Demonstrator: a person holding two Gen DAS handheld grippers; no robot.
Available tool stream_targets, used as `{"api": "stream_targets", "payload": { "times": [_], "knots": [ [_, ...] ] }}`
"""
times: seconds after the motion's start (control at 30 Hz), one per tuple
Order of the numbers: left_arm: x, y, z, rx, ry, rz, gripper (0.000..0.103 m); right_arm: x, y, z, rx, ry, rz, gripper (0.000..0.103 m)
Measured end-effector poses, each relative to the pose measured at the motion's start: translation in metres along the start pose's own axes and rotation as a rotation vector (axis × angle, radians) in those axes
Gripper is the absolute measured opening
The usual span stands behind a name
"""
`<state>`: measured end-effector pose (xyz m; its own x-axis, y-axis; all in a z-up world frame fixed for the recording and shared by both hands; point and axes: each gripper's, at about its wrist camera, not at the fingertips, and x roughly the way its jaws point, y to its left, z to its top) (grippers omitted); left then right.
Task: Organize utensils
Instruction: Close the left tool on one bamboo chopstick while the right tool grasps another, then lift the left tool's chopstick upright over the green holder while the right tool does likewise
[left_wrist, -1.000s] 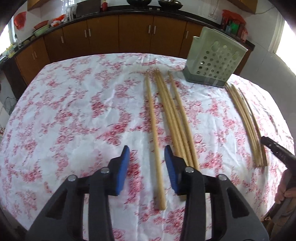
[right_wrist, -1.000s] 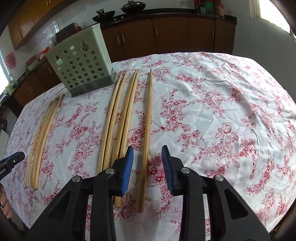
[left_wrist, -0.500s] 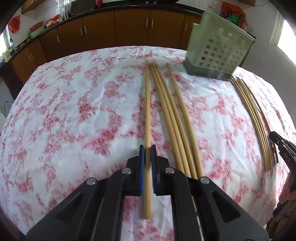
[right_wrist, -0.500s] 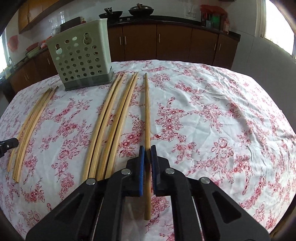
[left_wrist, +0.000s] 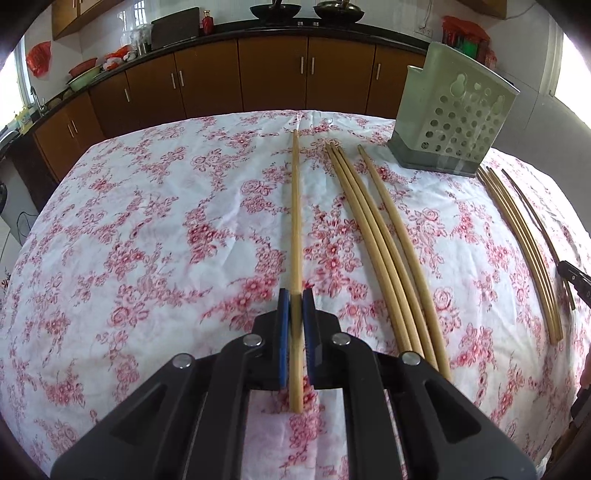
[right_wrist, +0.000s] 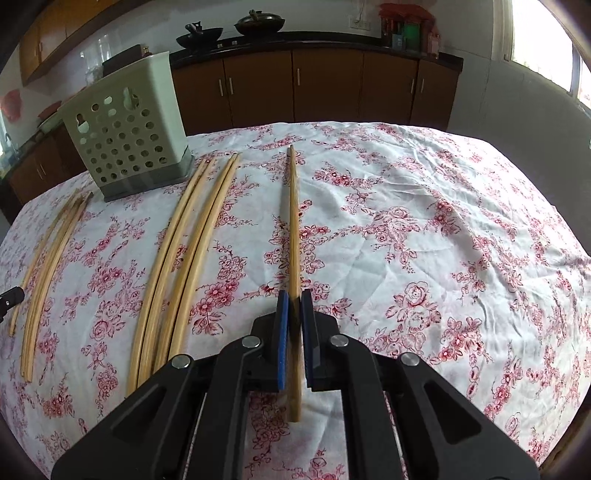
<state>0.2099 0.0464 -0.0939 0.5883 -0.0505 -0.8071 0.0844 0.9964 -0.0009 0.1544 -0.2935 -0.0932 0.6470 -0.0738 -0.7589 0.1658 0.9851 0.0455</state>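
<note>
My left gripper (left_wrist: 295, 295) is shut on a long bamboo chopstick (left_wrist: 295, 206) near its near end; the stick points away from me, raised off the floral tablecloth. My right gripper (right_wrist: 294, 297) is shut on another bamboo chopstick (right_wrist: 293, 221), also raised, its shadow beside it. Three loose chopsticks (left_wrist: 384, 247) lie right of the left-held one; in the right wrist view several loose chopsticks (right_wrist: 184, 251) lie left of the held one. A green perforated utensil holder (left_wrist: 452, 114) stands upright at the back, also in the right wrist view (right_wrist: 127, 129).
A further bundle of thinner chopsticks (left_wrist: 524, 243) lies at the far side, seen in the right wrist view (right_wrist: 48, 266) on the left. The other gripper's tip (left_wrist: 574, 277) shows at the right edge. Brown kitchen cabinets (left_wrist: 273, 74) stand beyond the table.
Both grippers went from open around a chopstick to shut on it, then lifted it; the far ends have risen off the cloth.
</note>
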Motion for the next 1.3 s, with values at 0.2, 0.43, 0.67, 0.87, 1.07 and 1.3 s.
{"api": "stream_targets", "payload": {
  "times": [0.2, 0.43, 0.67, 0.87, 1.07, 1.3],
  "knots": [
    [-0.005, -0.001, -0.007, 0.027, -0.01, 0.011, 0.009, -0.008, 0.003, -0.006, 0.003, -0.018, 0.008, 0.008],
    [-0.058, 0.011, 0.018, 0.017, -0.154, 0.009, 0.008, -0.058, -0.003, 0.013, -0.02, -0.201, -0.037, 0.008],
    [-0.119, 0.023, 0.061, -0.033, -0.345, 0.012, 0.008, -0.106, -0.007, 0.048, -0.007, -0.382, -0.032, 0.007],
    [-0.135, 0.023, 0.088, -0.016, -0.399, 0.037, 0.008, -0.118, 0.001, 0.074, -0.017, -0.44, -0.017, 0.007],
    [-0.144, 0.024, 0.111, -0.031, -0.428, 0.06, 0.008, -0.135, 0.01, 0.1, -0.034, -0.5, 0.012, 0.007],
    [-0.21, 0.002, 0.157, -0.046, -0.605, -0.035, 0.008, -0.195, 0.032, 0.149, -0.002, -0.704, 0.159, 0.007]
  ]
}}
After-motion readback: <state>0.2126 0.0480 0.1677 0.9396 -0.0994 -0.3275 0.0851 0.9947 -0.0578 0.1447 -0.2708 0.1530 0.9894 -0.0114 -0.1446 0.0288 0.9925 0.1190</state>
